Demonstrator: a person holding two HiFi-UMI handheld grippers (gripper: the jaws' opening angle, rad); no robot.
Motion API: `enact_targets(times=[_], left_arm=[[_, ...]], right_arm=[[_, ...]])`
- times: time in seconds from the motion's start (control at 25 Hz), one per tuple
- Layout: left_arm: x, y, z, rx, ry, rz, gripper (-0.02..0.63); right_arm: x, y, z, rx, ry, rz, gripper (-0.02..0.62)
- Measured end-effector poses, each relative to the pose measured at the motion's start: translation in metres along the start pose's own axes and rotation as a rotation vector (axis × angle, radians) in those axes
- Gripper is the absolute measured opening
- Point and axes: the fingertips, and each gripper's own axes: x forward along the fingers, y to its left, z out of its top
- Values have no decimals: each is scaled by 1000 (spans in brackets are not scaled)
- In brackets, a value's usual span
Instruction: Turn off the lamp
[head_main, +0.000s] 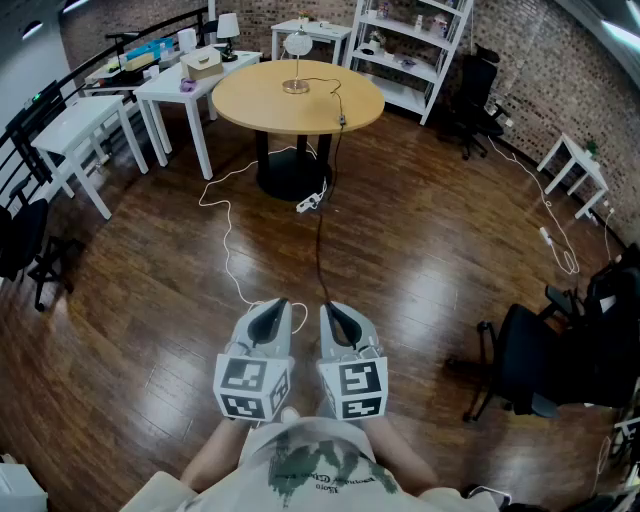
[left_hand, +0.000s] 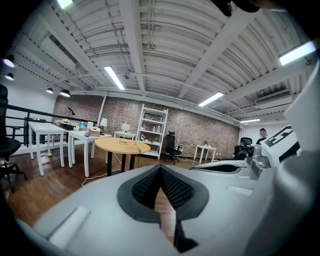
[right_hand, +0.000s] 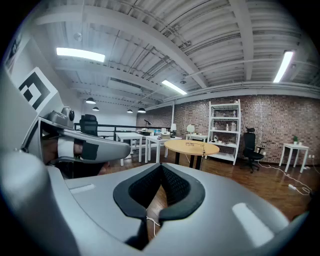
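The lamp (head_main: 297, 60) stands toward the far side of a round wooden surface (head_main: 262, 105), well apart from both tools. It is a single lamp with a round white shade on a thin stem and a flat, round metallic base. Whether it is lit cannot be told. Its black cord (head_main: 321, 225) drops off the near edge of the surface and runs across the wooden floor (head_main: 130, 320) toward the person. One white cable (head_main: 226, 235) loops across the boards beside it, and one white power strip (head_main: 308, 203) lies by the surface's black pedestal. Two white surfaces (head_main: 185, 88) stand just to the left, and one white shelf unit (head_main: 412, 48) stands behind on the right. The left tool (head_main: 272, 304) and right tool (head_main: 331, 308) are held side by side, low and close to the person's body. Each is clenched, its dark pads meeting at the tips and holding nothing.
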Motion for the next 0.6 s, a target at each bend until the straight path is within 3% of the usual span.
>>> enact_targets(times=[0.6], left_arm=[[67, 10, 6, 31, 28, 11, -5]], right_arm=[[53, -45, 10, 33, -28, 18, 0]])
